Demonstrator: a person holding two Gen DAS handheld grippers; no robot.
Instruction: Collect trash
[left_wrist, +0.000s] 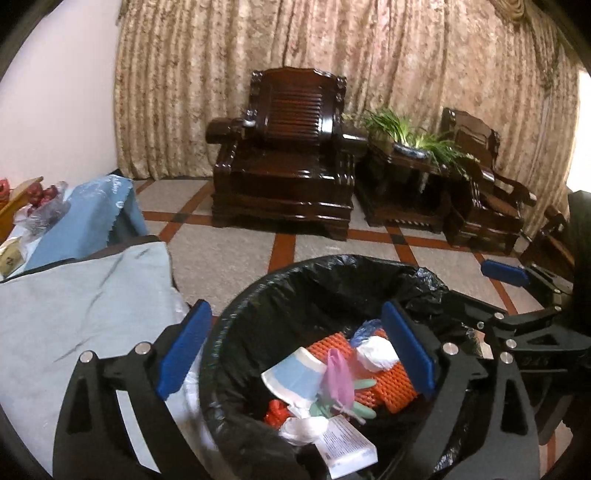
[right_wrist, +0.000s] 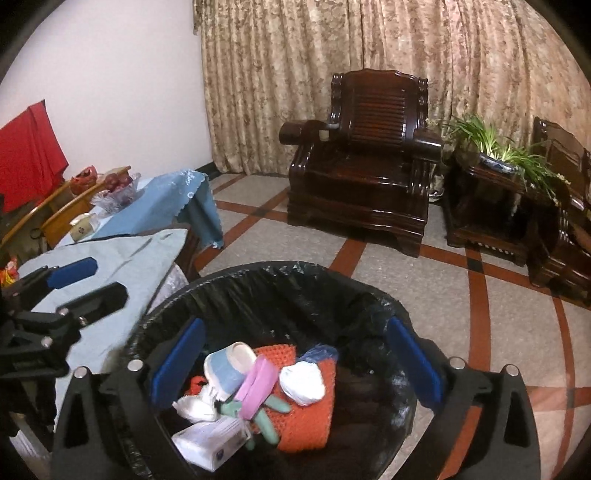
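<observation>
A round bin lined with a black bag (left_wrist: 332, 273) (right_wrist: 295, 280) stands on the floor below both grippers. Inside lie an orange foam net (left_wrist: 395, 384) (right_wrist: 306, 417), a paper cup (left_wrist: 291, 380) (right_wrist: 229, 365), a pink bag (left_wrist: 338, 376) (right_wrist: 256, 387), a green glove (right_wrist: 267, 421), white crumpled tissue (left_wrist: 376, 352) (right_wrist: 303, 382) and a white box (left_wrist: 347, 446) (right_wrist: 210, 441). My left gripper (left_wrist: 295, 354) is open and empty over the bin's left rim. My right gripper (right_wrist: 295, 365) is open and empty over the bin. Each gripper shows in the other's view: the right one (left_wrist: 517, 295), the left one (right_wrist: 74, 284).
A table with a pale blue cloth (left_wrist: 74, 295) (right_wrist: 122, 266) stands left of the bin, with a fruit bowl (right_wrist: 118, 188) farther back. Dark wooden armchairs (left_wrist: 284, 155) (right_wrist: 365, 162) and a plant stand (left_wrist: 406, 147) (right_wrist: 491, 158) line the curtain. Tiled floor lies between.
</observation>
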